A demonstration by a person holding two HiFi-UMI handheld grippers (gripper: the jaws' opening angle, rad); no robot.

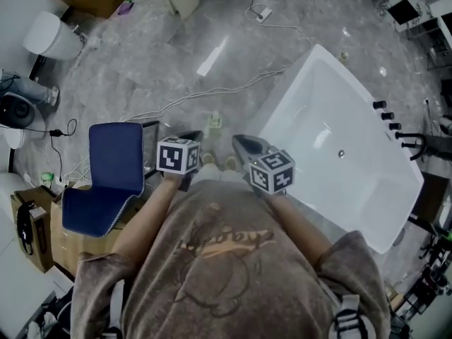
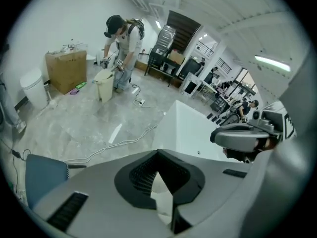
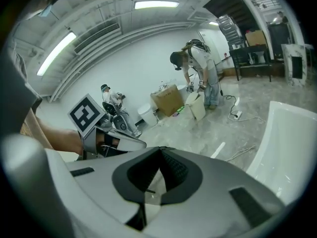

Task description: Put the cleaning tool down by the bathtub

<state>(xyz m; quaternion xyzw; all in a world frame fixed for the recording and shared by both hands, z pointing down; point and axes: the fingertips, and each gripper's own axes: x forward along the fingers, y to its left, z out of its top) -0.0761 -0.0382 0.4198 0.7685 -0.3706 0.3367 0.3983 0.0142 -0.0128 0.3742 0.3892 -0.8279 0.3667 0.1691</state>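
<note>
Left gripper (image 2: 158, 152): jaws clenched tip to tip, nothing between them. Right gripper (image 3: 161, 149): jaws likewise pressed together and empty. In the head view, both grippers are held side by side in front of the person's chest, pointing down and forward.

Cleaning tool (image 1: 215, 122): a small pale item standing on the floor (image 1: 155, 55) ahead of the two grippers, apart from both. It is near the left side of the bathtub (image 1: 311, 97). Its type is too small to tell.

A white cable (image 2: 113, 145) lies across the floor beyond it. A blue chair (image 1: 113, 164) stands left of the left gripper. At the far wall, a second person (image 2: 124, 38) bends over a bin (image 2: 104, 85).
</note>
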